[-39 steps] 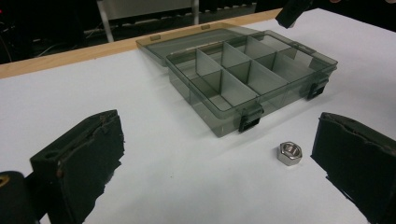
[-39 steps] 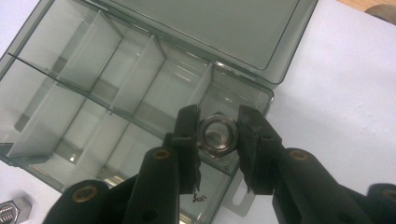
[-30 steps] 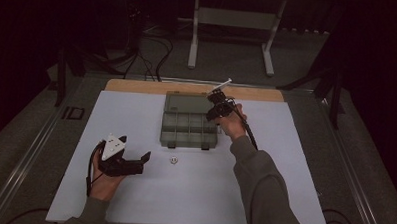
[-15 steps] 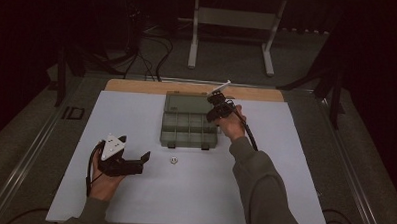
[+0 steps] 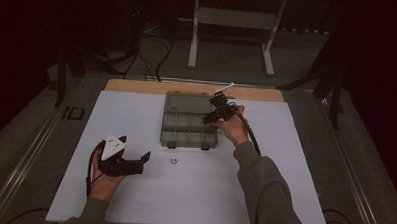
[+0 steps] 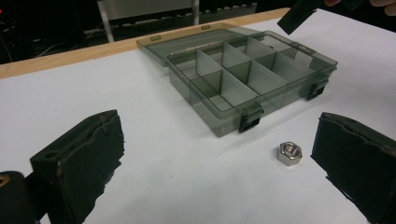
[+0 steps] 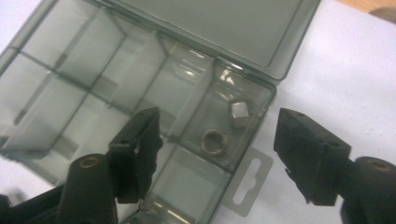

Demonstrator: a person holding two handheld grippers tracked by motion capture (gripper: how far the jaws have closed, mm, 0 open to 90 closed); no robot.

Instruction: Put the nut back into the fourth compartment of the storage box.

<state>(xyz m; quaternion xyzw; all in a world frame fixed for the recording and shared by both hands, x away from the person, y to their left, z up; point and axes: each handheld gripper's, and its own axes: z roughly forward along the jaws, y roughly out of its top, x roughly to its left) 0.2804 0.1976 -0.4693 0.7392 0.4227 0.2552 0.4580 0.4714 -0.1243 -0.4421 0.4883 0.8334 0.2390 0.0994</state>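
Smoky translucent plastic compartment box (image 7: 140, 79) holds two steel hex nuts (image 7: 215, 141); the right claw (image 7: 215, 163) hovers above, its jaws just opened, nothing between. The left claw (image 6: 219, 163), spread, flanks a third nut (image 6: 289, 153) on the table.

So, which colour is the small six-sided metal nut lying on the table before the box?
Silver-grey six-sided metal nut; the left gripper view shows it best.

High view: fixed overhead, looks forward and down across the whole table (image 5: 133, 200). Left gripper view: low, near table level, faces the compartment box (image 6: 243, 79) from its latch side. Right gripper view: close above the box's (image 7: 140, 88) corner, looking down. All three share the box (image 5: 188, 124).
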